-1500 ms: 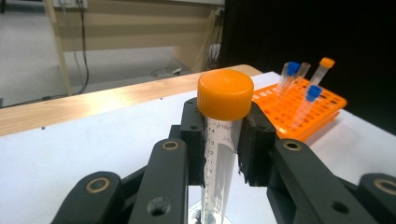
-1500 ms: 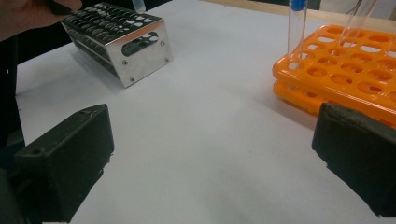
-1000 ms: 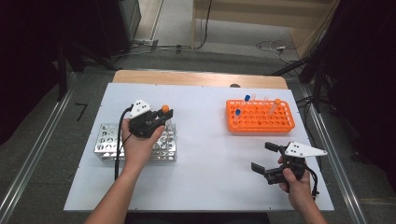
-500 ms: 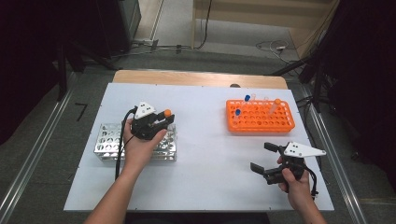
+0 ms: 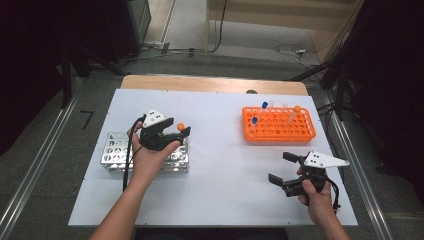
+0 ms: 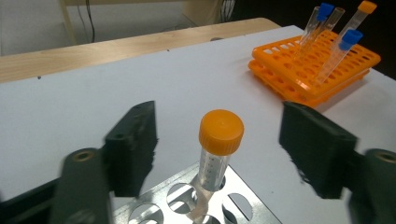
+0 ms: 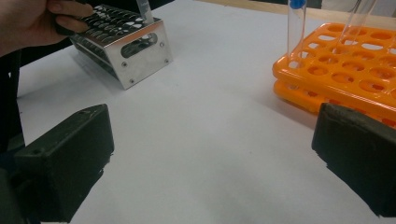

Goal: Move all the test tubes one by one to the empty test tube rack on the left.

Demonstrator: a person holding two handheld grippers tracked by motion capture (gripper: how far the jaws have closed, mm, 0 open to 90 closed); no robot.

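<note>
A white table top [image 5: 220, 150] fills the middle of a dim room, with a wooden edge at its far side, dark floor around it and cables trailing across the floor beyond. At the left of the table we see a metal tube rack [image 5: 116, 155], and over its right end the left gripper [image 5: 172, 137], held in a person's left hand [image 5: 150, 157]. Its jaws have just been opening and now stand well apart, one on each side of an orange-capped tube [image 6: 219, 144] without touching it. In the left gripper view we find that tube standing in a hole of the metal rack, close to upright, clear in the body, its cap level with the two black pads.

Across the table, at the far right, we see an orange tube rack [image 5: 278, 125] holding a few tubes, two with blue caps [image 6: 345, 39] and one with an orange cap [image 6: 366, 7], all leaning in their holes.

Near the front right edge the right gripper [image 5: 282, 167] hangs low over bare table, held in the right hand [image 5: 317, 195]. We see its jaws spread wide with nothing between them; in the right gripper view they frame white table top, the metal rack off to one side and the orange rack to the other.
</note>
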